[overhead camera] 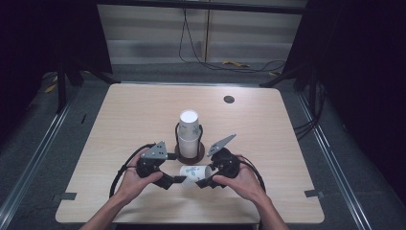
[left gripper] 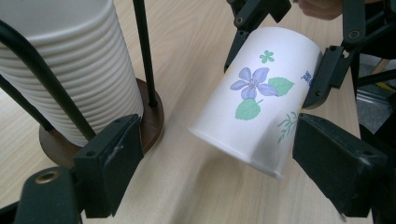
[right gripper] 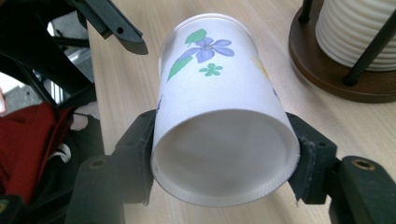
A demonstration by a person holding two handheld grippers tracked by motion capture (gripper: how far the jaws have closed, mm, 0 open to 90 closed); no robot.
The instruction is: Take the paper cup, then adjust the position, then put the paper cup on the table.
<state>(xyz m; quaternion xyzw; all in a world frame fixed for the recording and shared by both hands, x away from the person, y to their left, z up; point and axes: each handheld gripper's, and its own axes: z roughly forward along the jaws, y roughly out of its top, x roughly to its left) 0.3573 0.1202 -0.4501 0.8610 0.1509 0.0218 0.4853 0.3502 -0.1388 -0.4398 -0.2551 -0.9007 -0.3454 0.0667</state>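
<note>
Right gripper (right gripper: pixel 224 154) has its jaws clamped across the base end of the paper cup (right gripper: pixel 219 102), one pad on each side, so the cup hangs sideways just off the table (overhead camera: pixel 119 124), right in front of the cup stack (overhead camera: pixel 188 132) on its wooden holder (left gripper: pixel 149 112). Left gripper (left gripper: pixel 219 168) sits with its jaws wide apart, the cup's rim end between them but not touching either pad as far as I can tell.

If the plan is a handoff or a regrip, I'd bring the left jaws in slow and square on the wall near the rim. Paper cups crush easily, so squeeze just enough to hold. Don't let go with the right until the left really has it, and keep clear of the holder's black rods (left gripper: pixel 144 51) beside it.
</note>
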